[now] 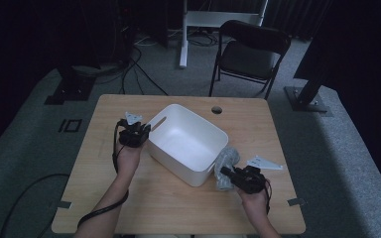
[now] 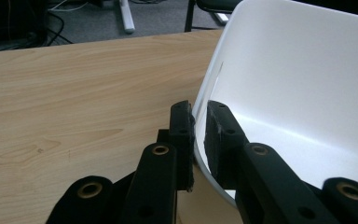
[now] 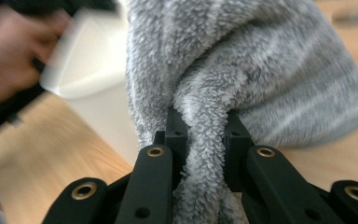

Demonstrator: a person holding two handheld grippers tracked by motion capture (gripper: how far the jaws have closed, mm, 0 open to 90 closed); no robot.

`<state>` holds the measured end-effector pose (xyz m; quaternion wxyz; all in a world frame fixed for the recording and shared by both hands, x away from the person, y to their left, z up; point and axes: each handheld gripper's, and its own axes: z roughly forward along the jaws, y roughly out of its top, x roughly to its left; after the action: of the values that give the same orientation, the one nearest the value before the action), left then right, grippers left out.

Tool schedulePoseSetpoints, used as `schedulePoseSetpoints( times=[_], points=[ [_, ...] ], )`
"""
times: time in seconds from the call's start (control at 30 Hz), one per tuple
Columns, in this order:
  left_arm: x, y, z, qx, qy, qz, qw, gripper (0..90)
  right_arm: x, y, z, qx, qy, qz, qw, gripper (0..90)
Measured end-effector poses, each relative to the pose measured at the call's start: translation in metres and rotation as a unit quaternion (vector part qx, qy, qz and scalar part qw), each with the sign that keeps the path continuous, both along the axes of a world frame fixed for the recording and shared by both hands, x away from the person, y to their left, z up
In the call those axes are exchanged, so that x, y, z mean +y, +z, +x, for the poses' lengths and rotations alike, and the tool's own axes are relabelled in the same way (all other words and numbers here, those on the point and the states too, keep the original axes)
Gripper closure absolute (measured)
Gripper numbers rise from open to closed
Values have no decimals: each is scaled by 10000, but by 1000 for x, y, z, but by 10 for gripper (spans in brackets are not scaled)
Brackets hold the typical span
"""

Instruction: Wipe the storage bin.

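A white plastic bin sits in the middle of the wooden table, empty inside. My left gripper is shut on the bin's left rim, one jaw outside the wall and one inside. A grey fluffy cloth lies bunched at the bin's right corner. My right gripper is shut on a fold of the grey cloth, which bulges above the jaws, with the white bin blurred behind it.
A black folding chair stands behind the table, beside a white stand leg. Cables trail on the grey floor at the left. The table has a round cable hole near its far edge.
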<state>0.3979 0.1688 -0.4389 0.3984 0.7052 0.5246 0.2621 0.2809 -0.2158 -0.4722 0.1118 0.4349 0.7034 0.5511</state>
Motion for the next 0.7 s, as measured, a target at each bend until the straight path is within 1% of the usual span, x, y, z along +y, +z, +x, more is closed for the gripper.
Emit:
schedulePoseSetpoints(
  times=[0.07,0.1,0.17,0.2,0.27,0.4,0.47,0.5,0.53,0.67,0.7],
  points=[
    [0,0,0,1,-1,5,10000,813,0,13,-10,-265,82,167,9995,776],
    [0,0,0,2,-1,1,10000,813,2,20,-15,-376,154,188,9990,776],
    [0,0,0,5,2,6,10000,813,7,26,-21,-477,258,214,9983,776],
    [0,0,0,2,2,4,10000,813,11,27,-23,-489,317,181,9981,776],
    [0,0,0,-2,-4,12,10000,813,19,25,-26,-485,424,83,9979,775],
    [0,0,0,1,-14,4,10000,814,35,16,-26,-402,590,-94,9974,775],
    [0,0,0,6,-35,5,10000,814,38,14,-25,-394,591,-143,9974,775],
    [1,0,0,1,-47,-5,10000,814,41,13,-24,-393,607,-213,9972,775],
    [1,0,0,1,-62,0,10000,814,46,9,-24,-431,583,-321,9969,776],
    [2,0,1,6,-116,-9,9999,814,47,7,-24,-549,557,-479,9958,777],
    [2,0,1,0,-130,14,9999,814,47,4,-24,-541,570,-435,9960,778]
  ],
)
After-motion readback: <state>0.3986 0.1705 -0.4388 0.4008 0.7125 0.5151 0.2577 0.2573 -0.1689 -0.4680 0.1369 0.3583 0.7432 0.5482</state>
